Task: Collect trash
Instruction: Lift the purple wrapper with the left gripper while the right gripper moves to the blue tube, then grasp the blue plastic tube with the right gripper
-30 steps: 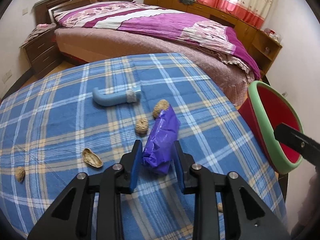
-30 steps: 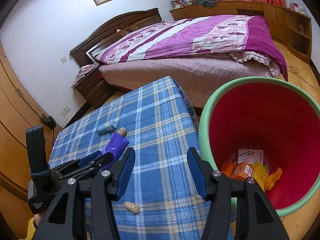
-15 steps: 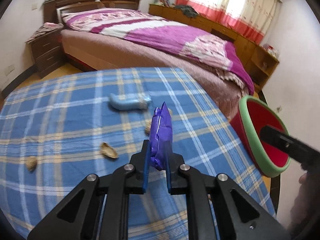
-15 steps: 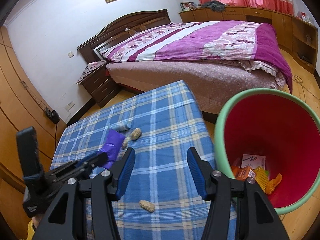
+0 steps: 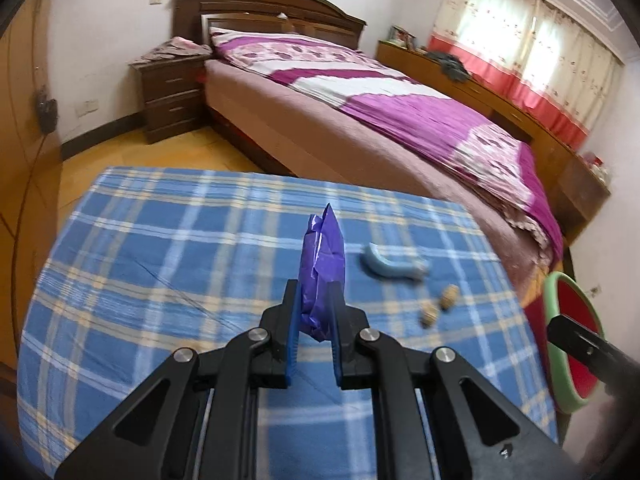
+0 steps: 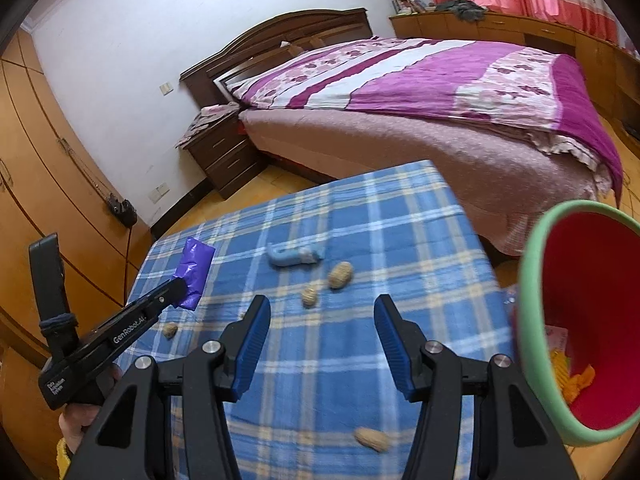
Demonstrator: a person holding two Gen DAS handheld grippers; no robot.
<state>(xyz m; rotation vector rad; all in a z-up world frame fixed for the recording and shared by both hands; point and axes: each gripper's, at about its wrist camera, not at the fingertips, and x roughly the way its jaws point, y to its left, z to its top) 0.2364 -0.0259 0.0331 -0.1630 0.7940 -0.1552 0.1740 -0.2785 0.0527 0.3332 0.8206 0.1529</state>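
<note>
Peanuts [image 6: 340, 275] x4 on cloth; L jaws clamp 1 purple wrapper [image 5: 322, 270], R jaws gape, empty.

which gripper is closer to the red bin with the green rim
Right. The right gripper hangs open over the checked tablecloth next to the bin. The left gripper, shut on the purple wrapper, is over the table's far side.

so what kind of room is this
A home bedroom, most likely: a made bed with a wooden headboard, a nightstand beside it, and curtains over the window.
</note>
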